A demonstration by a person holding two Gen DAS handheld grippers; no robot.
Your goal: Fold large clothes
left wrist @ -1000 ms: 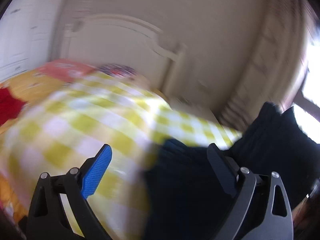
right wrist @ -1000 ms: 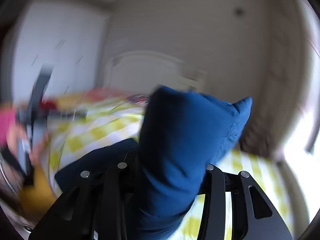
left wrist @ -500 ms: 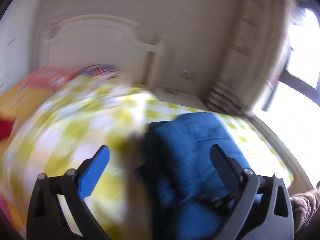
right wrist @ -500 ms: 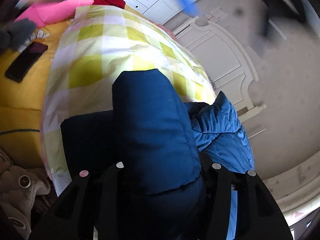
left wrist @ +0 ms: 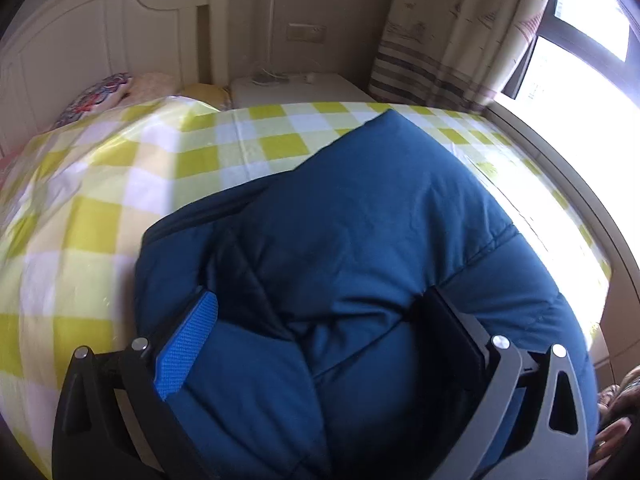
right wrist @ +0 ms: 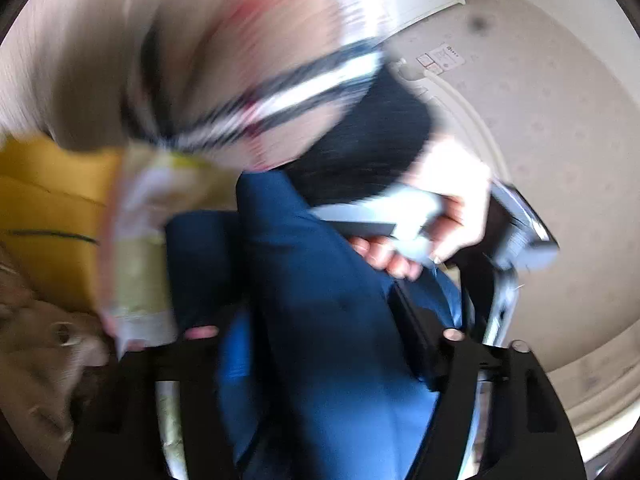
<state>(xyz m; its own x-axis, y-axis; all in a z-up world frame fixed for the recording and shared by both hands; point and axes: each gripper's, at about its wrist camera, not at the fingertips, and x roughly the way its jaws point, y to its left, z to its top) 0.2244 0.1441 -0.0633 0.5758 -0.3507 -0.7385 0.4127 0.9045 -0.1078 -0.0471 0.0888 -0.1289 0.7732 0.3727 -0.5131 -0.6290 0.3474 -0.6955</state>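
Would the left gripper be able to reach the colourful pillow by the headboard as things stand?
Probably not directly. The left gripper has the bulky blue padded jacket bunched between its jaws, and the colourful pillow lies across the yellow checked bedspread, so the jacket would need setting down first.

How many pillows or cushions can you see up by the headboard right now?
3, in the left wrist view: a patterned pillow on the left, a pale cushion beside it, and a yellow one nearest the bedpost. The checked bedspread may hide others.
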